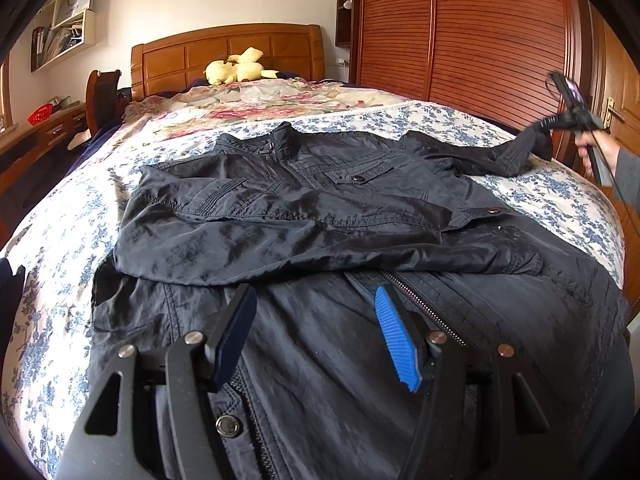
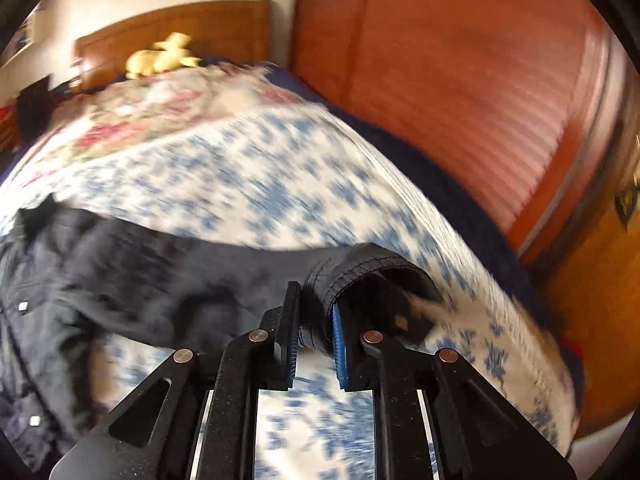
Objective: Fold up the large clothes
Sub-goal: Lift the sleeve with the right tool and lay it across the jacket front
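Note:
A black jacket [image 1: 304, 216] lies front-up on the bed, collar toward the headboard. Its left sleeve is folded across the chest. My left gripper [image 1: 316, 300] is open and empty, hovering over the jacket's lower front beside the zipper [image 1: 424, 308]. My right gripper [image 2: 314, 320] is shut on the cuff of the right sleeve [image 2: 344, 276], lifting it off the bedspread; the view is motion-blurred. In the left wrist view the right gripper [image 1: 576, 116] appears at the far right, with the sleeve [image 1: 516, 152] stretched up to it.
The bed has a blue-flowered bedspread [image 1: 540, 196] and a rose-patterned quilt [image 1: 256, 100] further up. A yellow plush toy [image 1: 236, 68] sits by the wooden headboard [image 1: 228, 52]. A red-brown wardrobe [image 1: 480, 32] stands to the right, a desk [image 1: 36, 136] to the left.

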A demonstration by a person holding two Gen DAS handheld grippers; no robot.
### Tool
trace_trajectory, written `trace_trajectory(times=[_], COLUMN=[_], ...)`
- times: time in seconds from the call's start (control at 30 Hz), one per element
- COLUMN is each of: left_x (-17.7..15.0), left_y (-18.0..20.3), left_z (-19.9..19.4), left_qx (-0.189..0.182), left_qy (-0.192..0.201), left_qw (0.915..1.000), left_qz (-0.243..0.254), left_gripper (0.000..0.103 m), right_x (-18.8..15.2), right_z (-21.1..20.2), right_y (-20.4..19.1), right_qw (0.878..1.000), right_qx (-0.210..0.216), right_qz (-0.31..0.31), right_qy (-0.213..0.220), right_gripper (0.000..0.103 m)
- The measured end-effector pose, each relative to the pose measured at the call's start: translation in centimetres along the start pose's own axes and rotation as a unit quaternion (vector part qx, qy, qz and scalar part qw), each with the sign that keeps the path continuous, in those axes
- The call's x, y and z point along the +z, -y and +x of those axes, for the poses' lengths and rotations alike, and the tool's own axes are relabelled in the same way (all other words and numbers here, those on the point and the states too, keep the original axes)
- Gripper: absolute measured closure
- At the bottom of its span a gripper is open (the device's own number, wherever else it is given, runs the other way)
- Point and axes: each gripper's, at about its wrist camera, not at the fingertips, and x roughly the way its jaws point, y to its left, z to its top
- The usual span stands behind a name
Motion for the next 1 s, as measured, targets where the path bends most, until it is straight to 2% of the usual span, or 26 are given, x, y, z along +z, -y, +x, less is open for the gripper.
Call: trace_trajectory(times=[0.13,0.3,0.47,0.67,0.7,0.8,1.0], left_x=[0.1,0.2,0.3,0.3,0.3,0.3,0.3], left_y=[0.2,0.7,0.6,0.0,0.0,0.0,0.1], left_z=[-0.5,-1.1,-1.7,-2.1,-2.2,-2.2,-2.3], left_qx=[-0.006,-0.014,-0.018,-0.013,-0.012,-0.010,-0.007], left_qy=[0.000,0.006,0.009,0.011,0.011,0.012,0.012], left_qw=[1.0000,0.9998,0.9997,0.9998,0.9998,0.9999,0.9998], left_qz=[0.002,0.012,0.012,0.005,0.006,0.007,0.012], left_gripper=[0.042,0.042,0.042,0.042,0.042,0.042,0.042], right_x=[2.7,5.5,6.5,5.3,4.6,3.0,-1.4], right_z=[-4.3,-9.2,-13.5,-18.7,-19.6,-20.2,-17.8], right_y=[-5.0,-12.3,-20.6,-28.7,-30.2,-32.7,-34.3], right_qw=[0.998,0.989,0.970,0.936,0.926,0.915,0.910], right_qx=[0.040,0.088,0.152,0.249,0.268,0.295,0.318], right_qz=[-0.045,-0.096,-0.152,-0.203,-0.222,-0.242,-0.255], right_qy=[0.033,0.075,0.110,0.142,0.143,0.132,0.075], right_gripper=[0.093,0.096,0.097,0.097,0.097,0.097,0.097])
